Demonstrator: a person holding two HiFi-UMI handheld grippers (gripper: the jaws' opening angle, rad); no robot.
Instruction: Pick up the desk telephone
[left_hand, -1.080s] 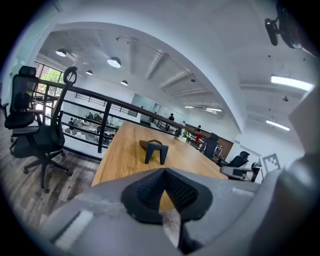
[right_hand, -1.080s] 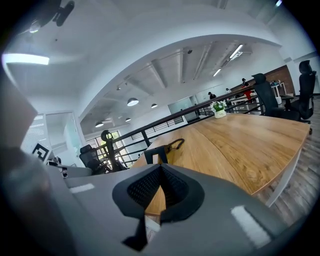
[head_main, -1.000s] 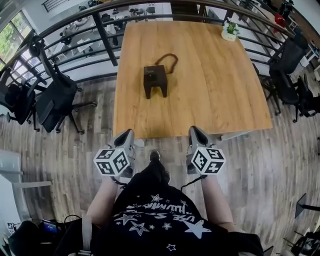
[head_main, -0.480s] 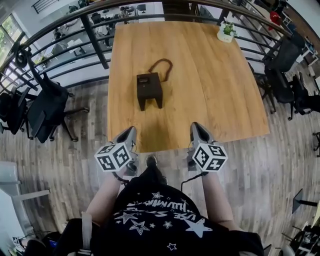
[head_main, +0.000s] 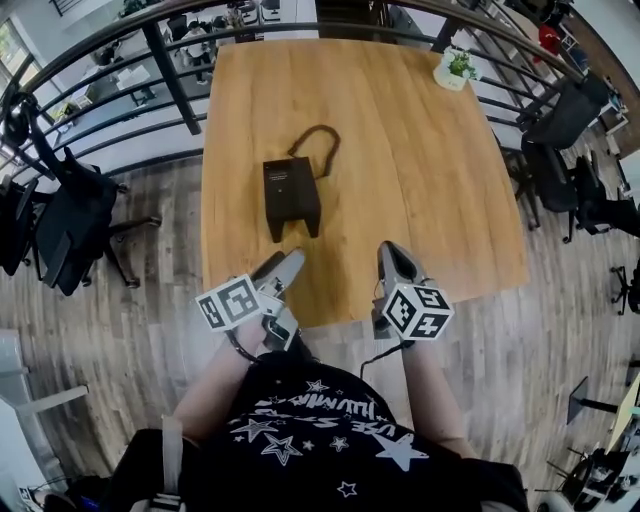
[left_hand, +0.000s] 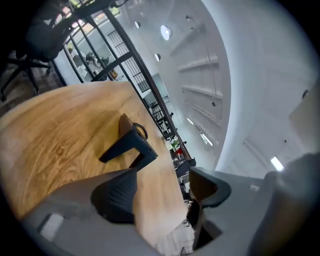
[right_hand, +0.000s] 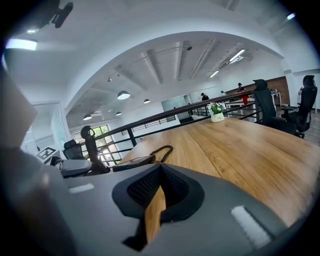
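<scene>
Where the left gripper sits: over the near edge of the table, tipped onto its side. Its jaws are opening, with a clear gap and only bare tabletop showing between them, so it's got hold of nothing.
Right gripper: also at the near edge, at about 3 o'clock from the left one. The jaws are pressed together, leaving just a thin sliver of wood grain showing below the pads, and they're empty too.
Black wedge-shaped desk telephone: flat on the table at 12 o'clock from the left gripper, near but not touching, and roughly 10 o'clock from the right one. Both gripper views show it resting on the wood.
Dark coiled cord: loops out from the back of the phone toward 1 o'clock and lies on the tabletop.
Light wooden rectangular table: the phone sits on its left half.
Small white pot with a green plant: way off at the table's 1 o'clock corner, well apart from everything else.
Black metal railing: runs round the far and left sides of the table.
Black office chairs: at 9 o'clock from the table, on the wood-plank floor.
Person's black shirt with white stars: at 6 o'clock, right behind both grippers.
</scene>
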